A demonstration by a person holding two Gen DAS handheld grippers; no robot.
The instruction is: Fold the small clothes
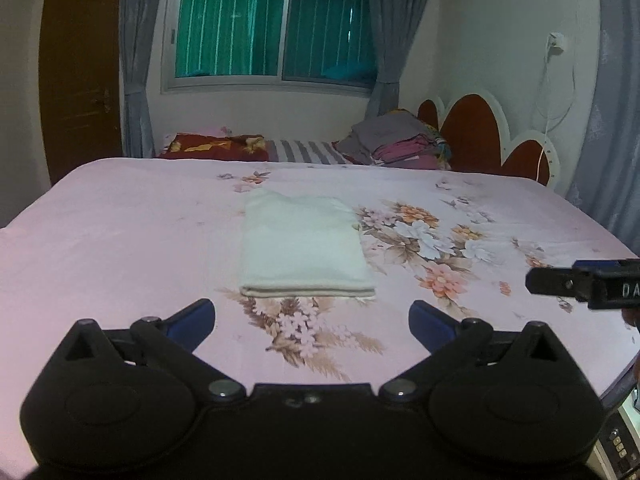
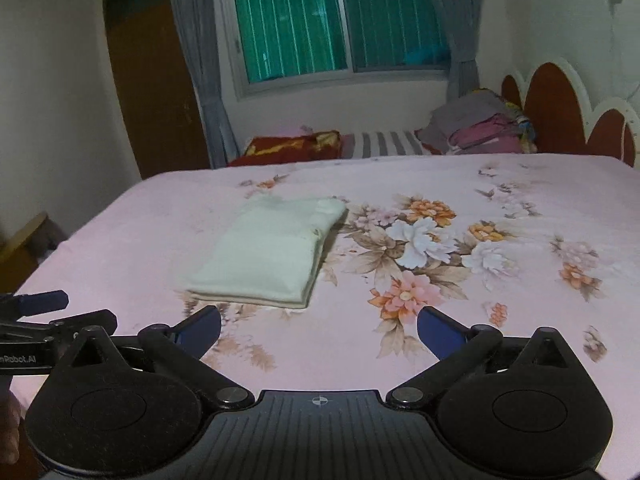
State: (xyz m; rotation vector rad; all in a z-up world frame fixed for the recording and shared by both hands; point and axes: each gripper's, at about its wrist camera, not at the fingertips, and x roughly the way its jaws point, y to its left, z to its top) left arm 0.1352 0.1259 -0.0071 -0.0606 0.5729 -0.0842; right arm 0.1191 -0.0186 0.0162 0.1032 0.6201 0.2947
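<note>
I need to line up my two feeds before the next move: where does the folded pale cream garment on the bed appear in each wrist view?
Left wrist: the folded pale cream garment lies centre frame, straight ahead of the open left gripper.
Right wrist: it lies left of centre, ahead-left of the open right gripper.
Shared landmark: the white and orange flower print just right of it.

A home bedroom: a wide bed [image 1: 120, 232] under a pink flowered sheet, a scalloped red headboard [image 1: 472, 132], grey curtains [image 1: 136, 60] flanking a barred window [image 1: 276, 28], a brown wooden door [image 1: 80, 80], and folded laundry [image 1: 396, 140] piled beside the headboard.
</note>
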